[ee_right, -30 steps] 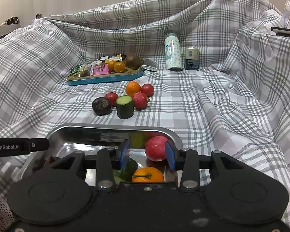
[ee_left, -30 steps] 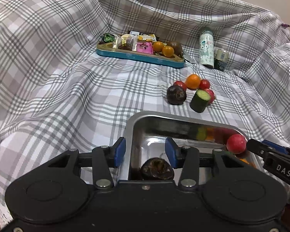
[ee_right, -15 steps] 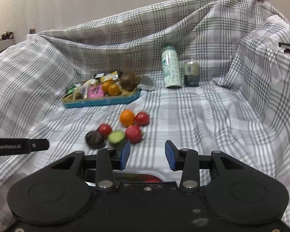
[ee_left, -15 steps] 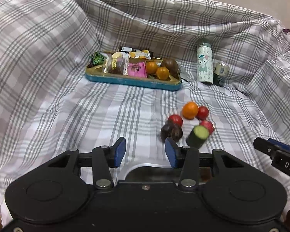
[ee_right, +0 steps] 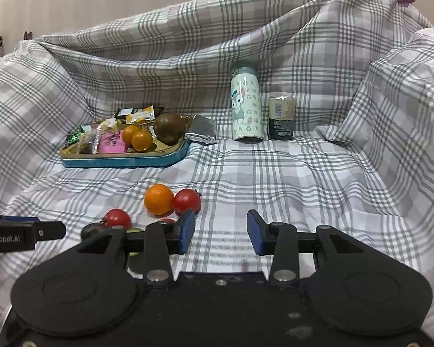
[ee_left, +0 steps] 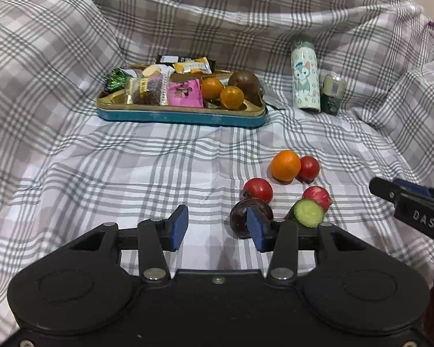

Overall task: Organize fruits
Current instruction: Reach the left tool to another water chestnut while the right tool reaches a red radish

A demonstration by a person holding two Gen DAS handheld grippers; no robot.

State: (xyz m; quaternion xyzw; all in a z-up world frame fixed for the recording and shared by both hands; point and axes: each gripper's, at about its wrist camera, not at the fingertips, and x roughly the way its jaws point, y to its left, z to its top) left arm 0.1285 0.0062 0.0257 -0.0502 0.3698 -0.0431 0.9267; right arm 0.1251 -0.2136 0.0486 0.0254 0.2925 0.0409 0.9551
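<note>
Loose fruit lies on the checked cloth: an orange [ee_left: 285, 165], two tomatoes [ee_left: 258, 190] [ee_left: 309, 168], a red radish-like fruit [ee_left: 317, 196], a cut cucumber piece [ee_left: 308, 213] and a dark purple fruit [ee_left: 238, 217]. My left gripper [ee_left: 217, 227] is open and empty, and its right pad covers part of the dark fruit. My right gripper [ee_right: 220, 232] is also open and empty. It is just right of the orange [ee_right: 158, 199] and a tomato [ee_right: 187, 200]. Each gripper's tip shows at the edge of the other view.
A blue tray [ee_left: 182, 117] at the back holds snack packets, two small oranges and a brown fruit. A patterned bottle [ee_right: 246, 104] and a small can [ee_right: 281, 117] stand to its right, with a silver packet [ee_right: 201, 130] beside the tray. Raised folds of cloth ring the area.
Both grippers have moved forward toward the loose fruit. The steel tray with fruit that lay under them has dropped out of both views. The jaws have not changed.
</note>
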